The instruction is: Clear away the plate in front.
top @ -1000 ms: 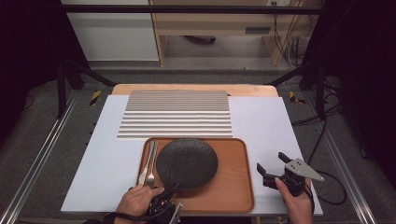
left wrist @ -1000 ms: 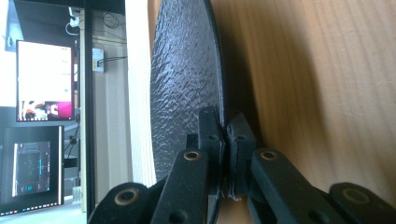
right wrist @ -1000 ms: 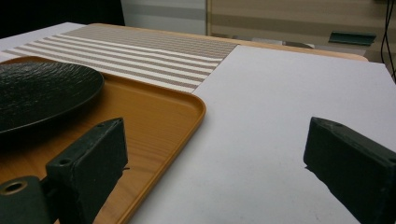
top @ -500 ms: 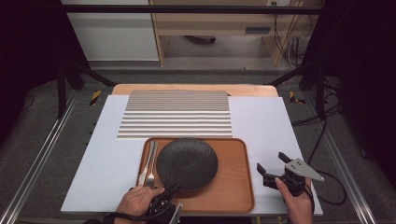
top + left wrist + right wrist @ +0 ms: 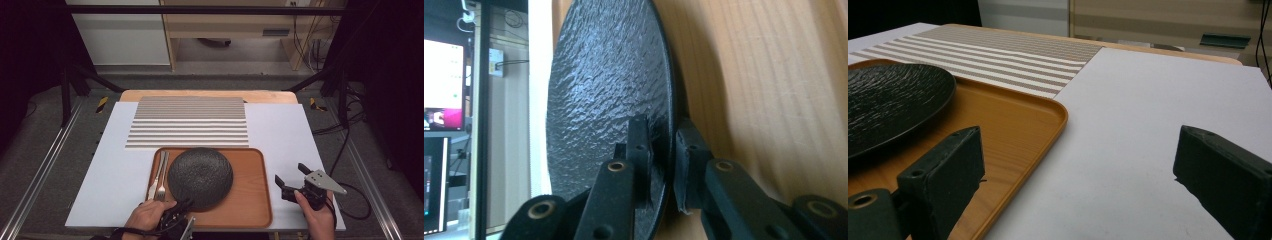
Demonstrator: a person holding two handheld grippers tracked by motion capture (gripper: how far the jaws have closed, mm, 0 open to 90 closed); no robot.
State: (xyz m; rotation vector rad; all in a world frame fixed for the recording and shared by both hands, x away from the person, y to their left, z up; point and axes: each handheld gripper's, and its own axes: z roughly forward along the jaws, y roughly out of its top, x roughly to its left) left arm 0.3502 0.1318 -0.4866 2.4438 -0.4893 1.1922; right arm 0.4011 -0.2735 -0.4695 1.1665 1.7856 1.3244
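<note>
A round black textured plate [image 5: 200,176] [image 5: 604,95] [image 5: 888,100] lies on an orange-brown wooden tray [image 5: 250,200] [image 5: 1013,125]. My left gripper [image 5: 184,205] [image 5: 661,137] is at the plate's near left rim under a hand, one jaw on the plate's top face and the other beneath the rim, shut on it. My right gripper [image 5: 290,173] [image 5: 1078,145] hovers over the white table cover just right of the tray. Its jaws stand wide apart with nothing between them.
A fork and another piece of cutlery [image 5: 160,175] lie along the tray's left side, beside the plate. A striped placemat [image 5: 187,122] [image 5: 998,55] lies behind the tray. The white cover [image 5: 285,130] extends right and left; metal rails [image 5: 40,170] flank the table.
</note>
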